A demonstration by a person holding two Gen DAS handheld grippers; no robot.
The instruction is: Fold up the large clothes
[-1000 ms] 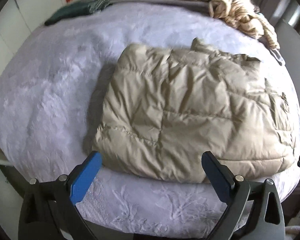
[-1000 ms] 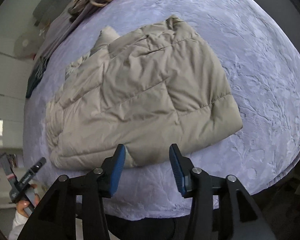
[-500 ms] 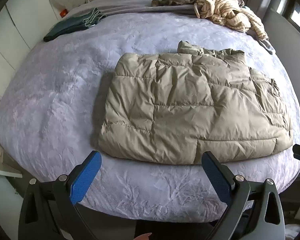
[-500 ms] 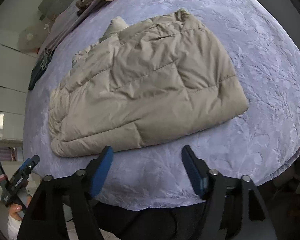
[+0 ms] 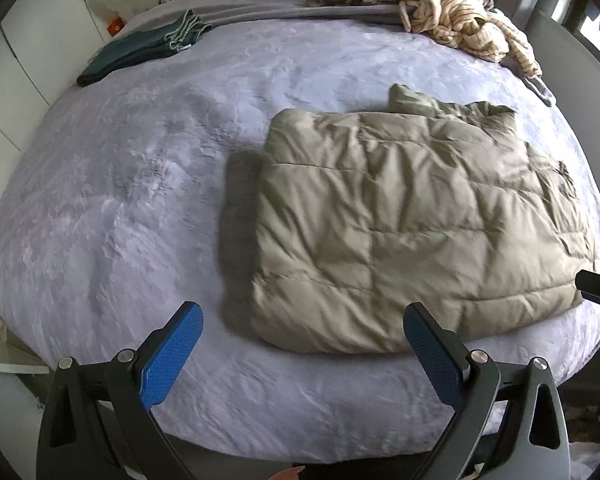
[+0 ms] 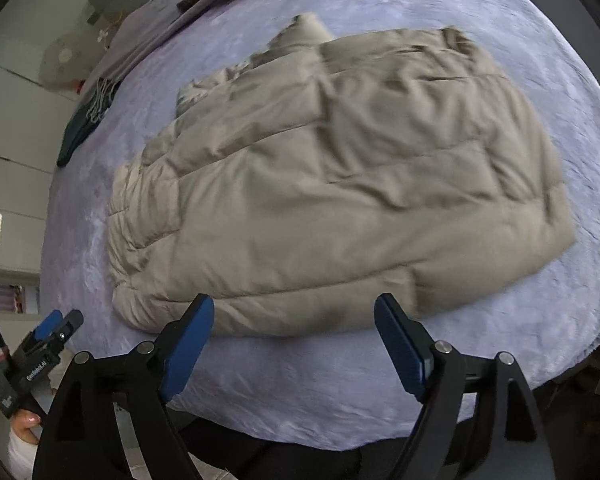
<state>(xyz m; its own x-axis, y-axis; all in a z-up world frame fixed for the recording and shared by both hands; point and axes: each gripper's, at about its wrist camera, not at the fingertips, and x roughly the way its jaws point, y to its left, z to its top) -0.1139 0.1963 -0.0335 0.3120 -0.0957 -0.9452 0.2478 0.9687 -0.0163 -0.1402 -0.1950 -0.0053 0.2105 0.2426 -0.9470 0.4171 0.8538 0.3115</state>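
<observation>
Puffer jacket, khaki, quilted in soft rectangular panels, lies folded into a rough rectangle on the bed, toward its near edge. Shell looks smooth and slightly shiny, creased across the top layer. Bedspread is lavender plush with a pressed floral texture.

Left claw: blue ribbed pads spread wide, gripping nothing, just short of the jacket's near left corner. Right claw: also spread apart and empty, at the jacket's near hem.

Far side of bed: a dark green folded garment and a crumpled striped cream garment in a heap.
</observation>
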